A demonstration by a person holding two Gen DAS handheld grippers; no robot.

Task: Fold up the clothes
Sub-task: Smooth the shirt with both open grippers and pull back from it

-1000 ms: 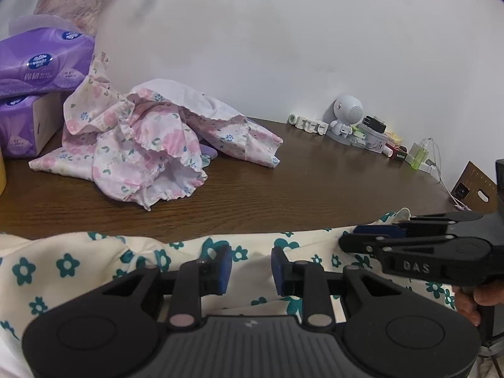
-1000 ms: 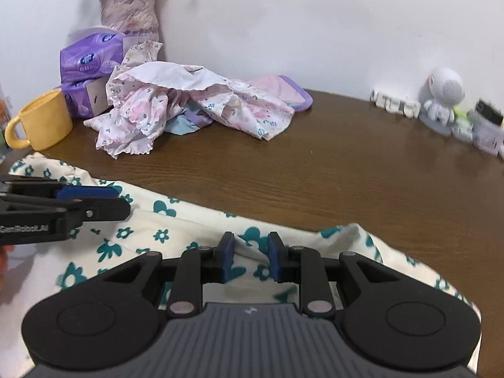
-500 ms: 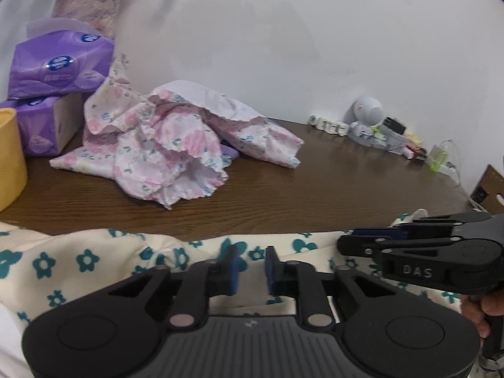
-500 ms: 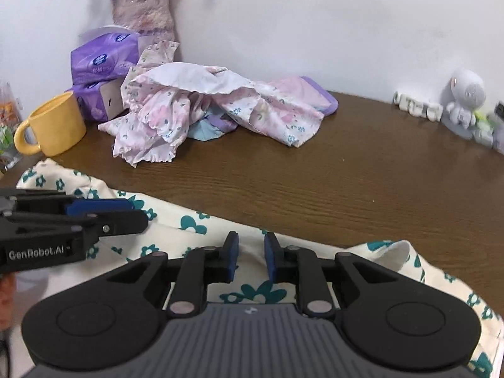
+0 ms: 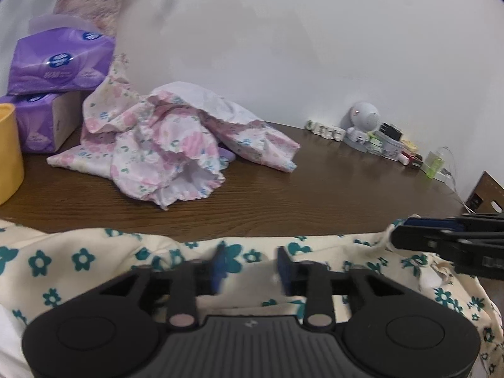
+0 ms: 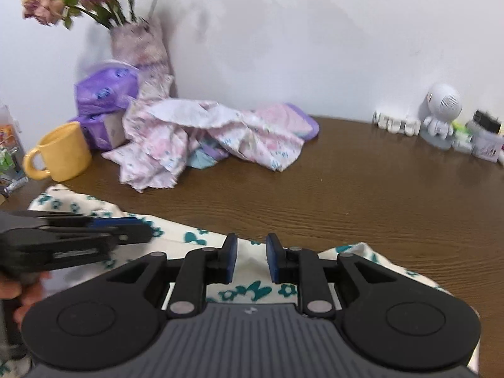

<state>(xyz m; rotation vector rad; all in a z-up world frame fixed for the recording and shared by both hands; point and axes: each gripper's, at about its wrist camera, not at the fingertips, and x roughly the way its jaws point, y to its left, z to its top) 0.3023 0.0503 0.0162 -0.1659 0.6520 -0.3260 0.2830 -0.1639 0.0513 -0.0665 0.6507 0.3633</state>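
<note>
While the brown wooden table (image 5: 315, 195) meets a white wall, my left claw (image 5: 250, 266) is opening and my right claw (image 6: 250, 258) is opening too — both are over the flowered cloth (image 5: 94, 258), gripping nothing.

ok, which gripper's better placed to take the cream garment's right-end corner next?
Right, probably. The right gripper hovers just beside that corner of the cream garment, jaws opening over the cloth. The left gripper, jaws also opening, sits over the garment's middle, farther from it.

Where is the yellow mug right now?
The yellow mug stands on the wooden table at the left of the right wrist view, just in front of the purple tissue packs and left of the crumpled pink floral garment.
</note>
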